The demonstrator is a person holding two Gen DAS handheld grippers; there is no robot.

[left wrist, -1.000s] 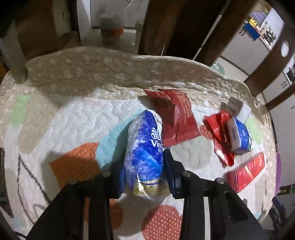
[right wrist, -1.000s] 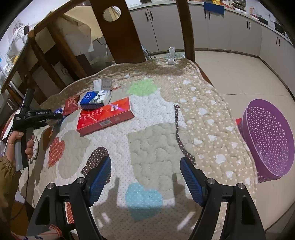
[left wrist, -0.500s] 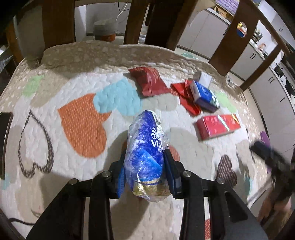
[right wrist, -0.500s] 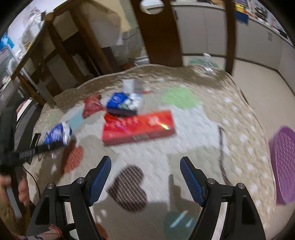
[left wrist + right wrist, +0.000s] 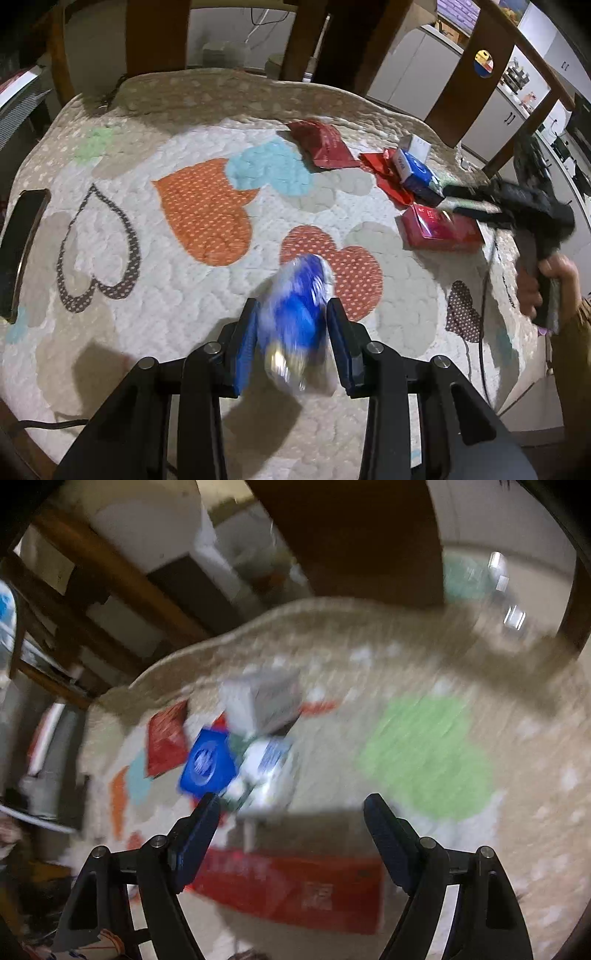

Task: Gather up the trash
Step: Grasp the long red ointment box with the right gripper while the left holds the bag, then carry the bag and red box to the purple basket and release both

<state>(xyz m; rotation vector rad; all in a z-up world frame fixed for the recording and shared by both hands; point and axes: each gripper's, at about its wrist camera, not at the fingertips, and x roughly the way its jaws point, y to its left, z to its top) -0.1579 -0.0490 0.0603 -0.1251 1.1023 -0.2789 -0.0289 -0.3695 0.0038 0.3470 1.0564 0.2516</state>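
Note:
My left gripper (image 5: 293, 325) is shut on a blue crinkled wrapper (image 5: 295, 317), held above the heart-patterned quilt. More trash lies at the far right of the table: a red foil pouch (image 5: 323, 144), a blue and white tissue pack (image 5: 415, 171), a small white box (image 5: 417, 144) and a flat red carton (image 5: 439, 230). My right gripper (image 5: 291, 812) is open and empty, hovering over the red carton (image 5: 295, 886) and just short of the blue and white pack (image 5: 236, 766). The right gripper also shows in the left wrist view (image 5: 476, 203), above the red carton.
A dark phone (image 5: 20, 247) lies at the quilt's left edge. Wooden chair backs (image 5: 469, 74) stand behind the table. A grey-white box (image 5: 266, 701) and the red pouch (image 5: 166, 738) sit beyond the pack. The right wrist view is blurred by motion.
My left gripper pulled back toward the near edge with the blue wrapper. My right gripper swept forward and left, close over the red carton and tissue pack.

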